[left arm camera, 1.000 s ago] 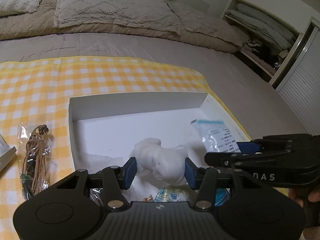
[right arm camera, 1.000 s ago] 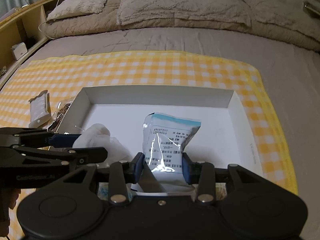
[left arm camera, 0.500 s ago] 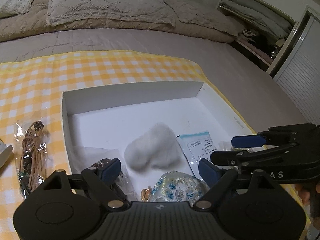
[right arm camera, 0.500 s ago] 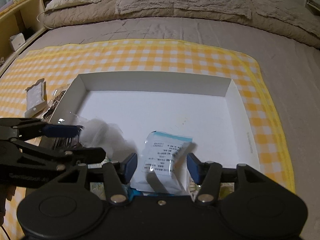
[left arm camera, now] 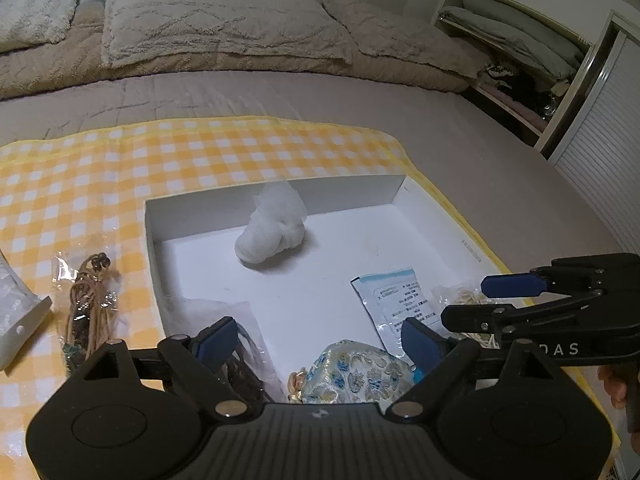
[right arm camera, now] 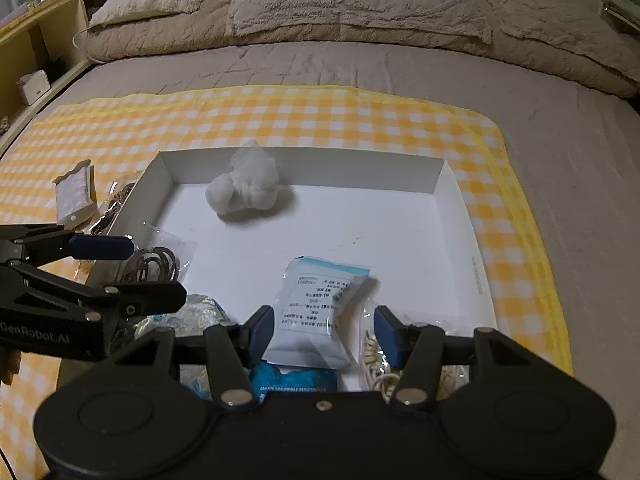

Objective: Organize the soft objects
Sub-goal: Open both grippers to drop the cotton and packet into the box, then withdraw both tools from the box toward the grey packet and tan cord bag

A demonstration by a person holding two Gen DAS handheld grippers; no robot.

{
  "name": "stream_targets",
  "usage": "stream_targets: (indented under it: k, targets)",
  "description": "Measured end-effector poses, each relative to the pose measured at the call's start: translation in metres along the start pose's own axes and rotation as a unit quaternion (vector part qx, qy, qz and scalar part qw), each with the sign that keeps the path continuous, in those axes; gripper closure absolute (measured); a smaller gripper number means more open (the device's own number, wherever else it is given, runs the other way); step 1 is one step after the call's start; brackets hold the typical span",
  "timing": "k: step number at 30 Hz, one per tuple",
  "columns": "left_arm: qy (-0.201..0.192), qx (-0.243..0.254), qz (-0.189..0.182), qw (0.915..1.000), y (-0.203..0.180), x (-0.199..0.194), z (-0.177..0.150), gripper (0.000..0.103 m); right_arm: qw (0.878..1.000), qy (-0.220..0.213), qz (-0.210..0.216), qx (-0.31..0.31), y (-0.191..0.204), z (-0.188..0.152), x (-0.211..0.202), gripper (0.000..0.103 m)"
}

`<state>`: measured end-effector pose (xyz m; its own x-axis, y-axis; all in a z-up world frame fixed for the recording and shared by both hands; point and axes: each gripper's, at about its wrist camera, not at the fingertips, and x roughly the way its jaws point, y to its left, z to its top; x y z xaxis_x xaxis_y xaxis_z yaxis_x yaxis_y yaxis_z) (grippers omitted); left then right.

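I see the bed (right arm camera: 400, 64) carrying a yellow checked cloth (right arm camera: 280, 116), and on the cloth a shallow white box (right arm camera: 424, 216). Inside the box, near its far wall toward the left, lies a white fluffy bundle (right arm camera: 244, 194), free of both tongs. Nearer me a white packet with a blue top edge (right arm camera: 320, 300) lies flat on the box floor, just ahead of my right tongs (right arm camera: 324, 330); their jaws stand apart with nothing between the pads. My left tongs (left arm camera: 316, 338) are also spread wide and hold nothing. A floral pouch (left arm camera: 352, 372) sits in the box's near edge beneath them. A clear bag of dark hair ties (right arm camera: 154, 262) rests at the box's left side. Outside the box, on the cloth to the left, I note a bagged brown cord (left arm camera: 90, 304) and a small white packet (right arm camera: 74, 192).
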<state>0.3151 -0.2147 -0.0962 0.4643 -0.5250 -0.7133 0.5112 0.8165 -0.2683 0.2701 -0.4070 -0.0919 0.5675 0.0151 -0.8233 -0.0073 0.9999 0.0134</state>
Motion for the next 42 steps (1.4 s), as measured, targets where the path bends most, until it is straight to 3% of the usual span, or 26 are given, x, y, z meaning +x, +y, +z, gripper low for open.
stream_targets:
  k: [14,30,42]
  targets:
    - [-0.017,0.002,0.018,0.9997,0.0,-0.035,0.001,0.001,0.999,-0.033,-0.003,0.013,-0.006,-0.007,-0.036,0.037]
    - [-0.045,0.001,0.05,0.9978,-0.003,-0.071,-0.003,0.0,0.994,-0.101,-0.011,0.04,-0.012,-0.022,-0.08,0.0]
    - [-0.072,-0.011,0.092,0.9931,0.024,-0.102,-0.006,0.0,0.989,-0.139,-0.017,0.055,-0.009,-0.023,-0.089,0.0]
